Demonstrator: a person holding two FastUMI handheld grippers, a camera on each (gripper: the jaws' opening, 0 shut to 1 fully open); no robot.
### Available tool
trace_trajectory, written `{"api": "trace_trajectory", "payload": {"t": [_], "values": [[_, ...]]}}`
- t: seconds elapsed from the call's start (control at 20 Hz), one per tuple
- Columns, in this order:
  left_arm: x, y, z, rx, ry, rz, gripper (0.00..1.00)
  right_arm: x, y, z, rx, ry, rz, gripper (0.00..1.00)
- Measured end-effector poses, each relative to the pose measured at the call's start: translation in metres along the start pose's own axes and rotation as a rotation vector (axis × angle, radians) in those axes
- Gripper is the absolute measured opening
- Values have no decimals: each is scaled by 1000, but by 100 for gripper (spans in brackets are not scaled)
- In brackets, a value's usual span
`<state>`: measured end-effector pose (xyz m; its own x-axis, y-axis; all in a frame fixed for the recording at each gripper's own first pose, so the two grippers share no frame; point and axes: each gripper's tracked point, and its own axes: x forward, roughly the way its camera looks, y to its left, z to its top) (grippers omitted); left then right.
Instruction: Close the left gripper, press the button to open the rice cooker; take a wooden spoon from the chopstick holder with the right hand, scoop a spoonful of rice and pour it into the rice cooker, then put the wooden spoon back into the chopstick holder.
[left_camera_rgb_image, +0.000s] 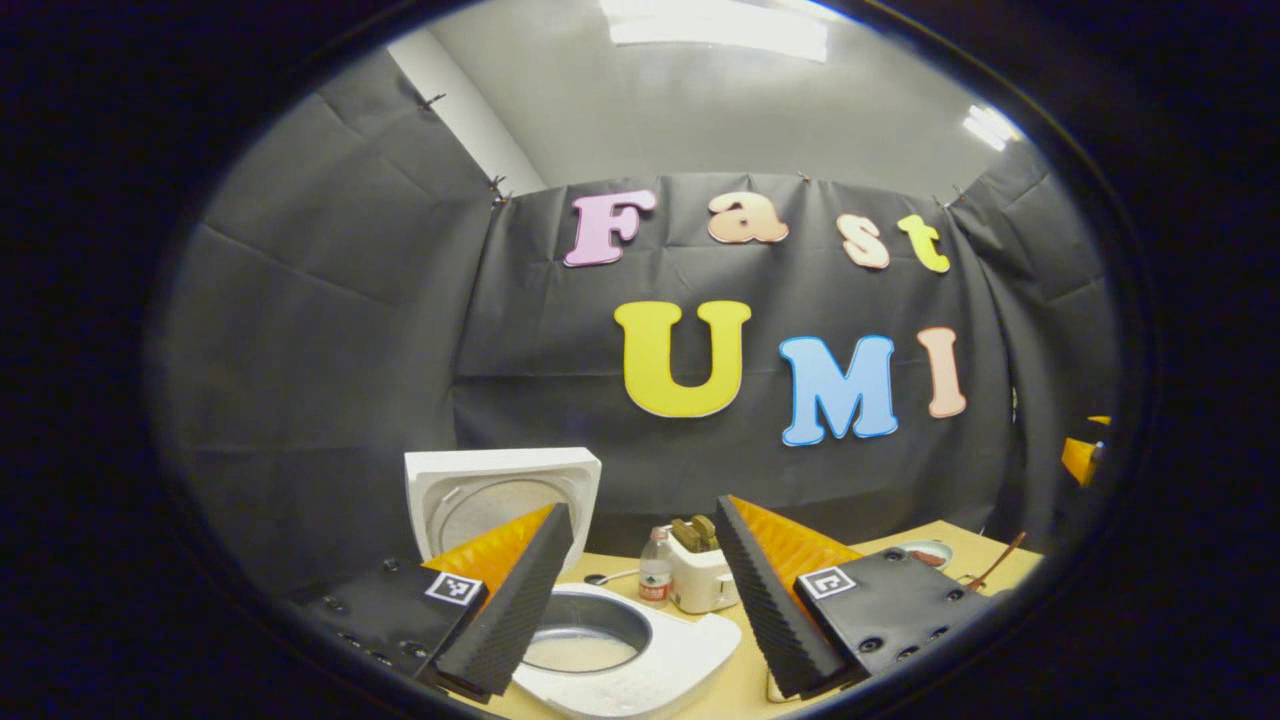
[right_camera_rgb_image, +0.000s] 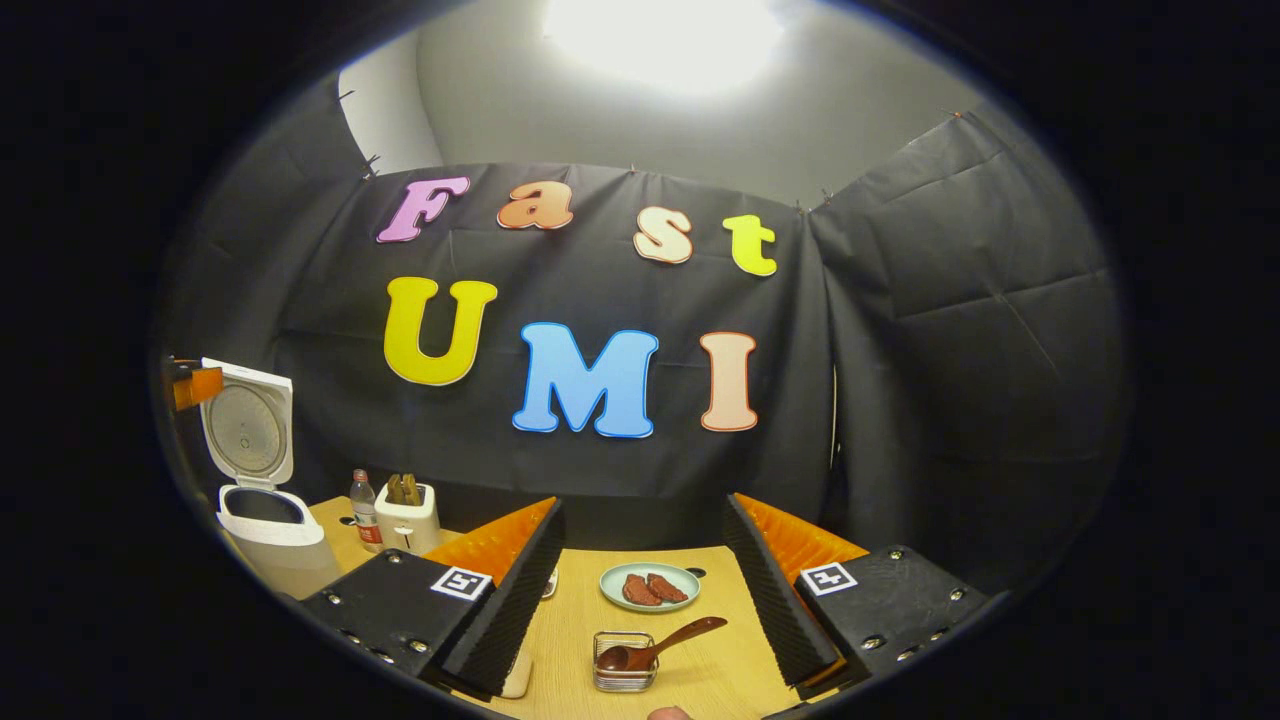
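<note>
Wooden spoon (right_camera_rgb_image: 655, 645) in wire holder (right_camera_rgb_image: 624, 662), handle slanting up-right.

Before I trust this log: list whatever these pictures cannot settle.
1. Rice cooker front and button: left gripper view, cut off by the lower edge.
2. White object beside the chopstick holder: right gripper view, mostly under a finger of the right tool.
3. Wooden spoon bowl's contents: right gripper view, too small.

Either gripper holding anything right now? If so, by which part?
Nothing is held. The left gripper and right gripper both have open jaws with nothing between them. The wooden spoon rests in its holder on the table.
</note>
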<state>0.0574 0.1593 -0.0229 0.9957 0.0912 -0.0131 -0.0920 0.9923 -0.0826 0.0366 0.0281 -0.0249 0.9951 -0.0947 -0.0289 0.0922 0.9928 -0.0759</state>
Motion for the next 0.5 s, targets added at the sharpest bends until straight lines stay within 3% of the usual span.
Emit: {"api": "trace_trajectory", "payload": {"t": [0.2,0.5], "values": [[-16,-30,13,-3,-16,-25,99,24,-25,-23,-3,15,-23,96],[-33,-64,29,1,-25,-37,99,64,-55,-90,58,128,-47,97]]}}
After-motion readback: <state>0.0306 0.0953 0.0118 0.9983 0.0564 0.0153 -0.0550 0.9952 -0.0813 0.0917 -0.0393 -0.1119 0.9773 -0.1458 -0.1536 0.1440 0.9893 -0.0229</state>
